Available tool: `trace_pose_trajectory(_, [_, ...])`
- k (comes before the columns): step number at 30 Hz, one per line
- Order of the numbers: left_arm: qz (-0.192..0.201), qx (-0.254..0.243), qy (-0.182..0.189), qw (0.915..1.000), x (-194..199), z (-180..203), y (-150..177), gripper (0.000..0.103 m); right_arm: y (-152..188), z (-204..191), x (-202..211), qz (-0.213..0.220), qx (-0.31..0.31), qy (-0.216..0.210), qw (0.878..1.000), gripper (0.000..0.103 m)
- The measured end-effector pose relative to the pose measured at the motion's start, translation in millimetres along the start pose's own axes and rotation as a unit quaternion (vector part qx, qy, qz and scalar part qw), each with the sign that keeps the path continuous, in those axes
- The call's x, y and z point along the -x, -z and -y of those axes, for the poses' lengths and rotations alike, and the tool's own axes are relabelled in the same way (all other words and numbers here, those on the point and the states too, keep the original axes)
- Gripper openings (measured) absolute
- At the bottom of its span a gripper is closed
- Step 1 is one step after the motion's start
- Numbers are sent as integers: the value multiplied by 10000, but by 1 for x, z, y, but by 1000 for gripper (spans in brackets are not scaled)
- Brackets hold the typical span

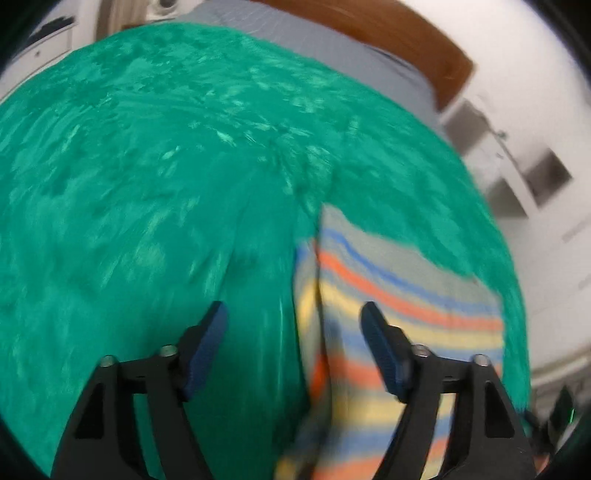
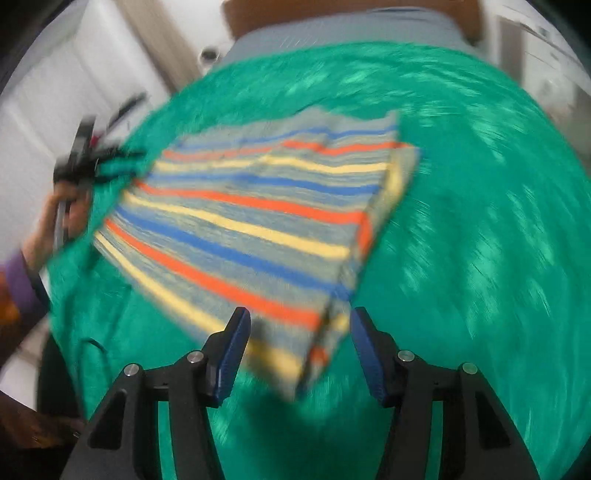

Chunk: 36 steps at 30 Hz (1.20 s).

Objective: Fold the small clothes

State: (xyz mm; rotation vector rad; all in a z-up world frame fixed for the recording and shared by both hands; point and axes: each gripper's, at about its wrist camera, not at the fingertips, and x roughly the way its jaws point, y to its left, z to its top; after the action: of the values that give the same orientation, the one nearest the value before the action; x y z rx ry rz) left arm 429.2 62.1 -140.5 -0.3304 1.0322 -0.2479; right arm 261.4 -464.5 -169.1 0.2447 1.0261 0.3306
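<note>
A small striped garment (image 2: 258,206) in grey, blue, orange and yellow lies folded on a green cover (image 2: 480,221). In the right wrist view its near corner lies between the fingers of my right gripper (image 2: 300,319), which is open and holds nothing. In the left wrist view the garment (image 1: 388,314) is at the lower right. My left gripper (image 1: 293,312) is open over the garment's left edge and the green cover (image 1: 147,184). The left gripper also shows in the right wrist view (image 2: 85,155), held in a hand at the far left. Both views are blurred.
A grey mattress edge (image 1: 295,33) and a brown wooden headboard (image 1: 406,40) lie beyond the green cover. White walls and cupboards (image 1: 535,166) surround the bed. A person's hand with a purple sleeve (image 2: 22,269) is at the left edge.
</note>
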Motion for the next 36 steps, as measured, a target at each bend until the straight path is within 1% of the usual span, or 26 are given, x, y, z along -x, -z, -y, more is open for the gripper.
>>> trace_pose_trajectory(1, [-62,-123,136,9998,10,1,17,86,5,2,7,100,-149,-67,9998,60])
trace_pose_trajectory(2, [-207,-242,224,9992,14,4,35,86,10,5,11,145,-294,-123,9994,62])
trace_pose_trajectory(3, [-326,-319,221,9987,12,10,44,85,13,6,10,137,-390,-147,9990,63])
trace_pose_trajectory(4, [-511,-460,148,9975,10,15,60,84,18,7,4,78,-494,-157,9986,63])
trace_pose_trajectory(5, [-618,-579,32,9964,9,19,72,74,21,7,-2,21,-576,-166,9982,63])
trace_pose_trajectory(6, [-724,-734,-144,9946,4,25,83,55,20,9,-3,-21,-633,-206,9978,62])
trace_pose_trajectory(7, [-773,-922,-363,9921,1,31,94,45,22,8,-10,-136,-725,-288,9969,52])
trace_pose_trajectory(8, [-730,-1024,-468,9910,1,34,100,28,20,6,-18,-224,-773,-253,9964,37])
trace_pose_trajectory(9, [-693,-1062,-527,9905,3,37,104,12,17,7,-26,-274,-841,-120,9960,9])
trace_pose_trajectory(10, [-724,-1033,-593,9902,5,39,106,9,20,9,-26,-308,-963,-71,9948,9])
trace_pose_trajectory(11, [-737,-1000,-608,9904,5,38,105,7,23,11,-26,-348,-1101,-63,9933,9])
trace_pose_trajectory(12, [-739,-1011,-625,9902,7,39,104,6,26,13,-26,-378,-1167,-24,9924,8])
trace_pose_trajectory(14, [-755,-1214,-791,9866,6,43,109,6,30,13,-24,-389,-1184,70,9922,8])
trace_pose_trajectory(16, [-724,-1333,-889,9844,-3,43,104,6,30,14,-28,-381,-1263,92,9912,8])
trace_pose_trajectory(17, [-698,-1351,-911,9842,-3,41,104,7,28,16,-31,-364,-1283,100,9910,8])
trace_pose_trajectory(19, [-622,-1297,-972,9848,-1,42,103,10,27,13,-29,-288,-1247,153,9917,9])
trace_pose_trajectory(20, [-596,-1258,-1030,9849,4,42,103,18,28,12,-25,-222,-1236,159,9920,10])
trace_pose_trajectory(21, [-561,-1232,-1080,9849,10,43,104,21,29,11,-19,-164,-1256,160,9918,19])
trace_pose_trajectory(22, [-461,-1243,-1137,9846,19,45,107,25,33,11,-15,-116,-1284,164,9915,31])
trace_pose_trajectory(24, [-263,-1327,-1237,9831,33,50,109,52,39,11,-4,1,-1296,157,9914,42])
trace_pose_trajectory(25, [-115,-1386,-1316,9815,43,55,112,55,44,11,4,65,-1264,196,9918,43])
trace_pose_trajectory(29, [76,-1536,-1401,9781,59,64,117,56,58,14,22,145,-1176,359,9923,44])
trace_pose_trajectory(32, [207,-1715,-1467,9740,68,76,120,56,66,17,30,166,-1189,430,9918,46])
trace_pose_trajectory(35, [296,-1922,-1526,9690,71,88,120,58,73,19,34,218,-1241,480,9909,55])
trace_pose_trajectory(36, [323,-1999,-1543,9671,73,92,121,59,74,19,34,234,-1260,484,9906,61])
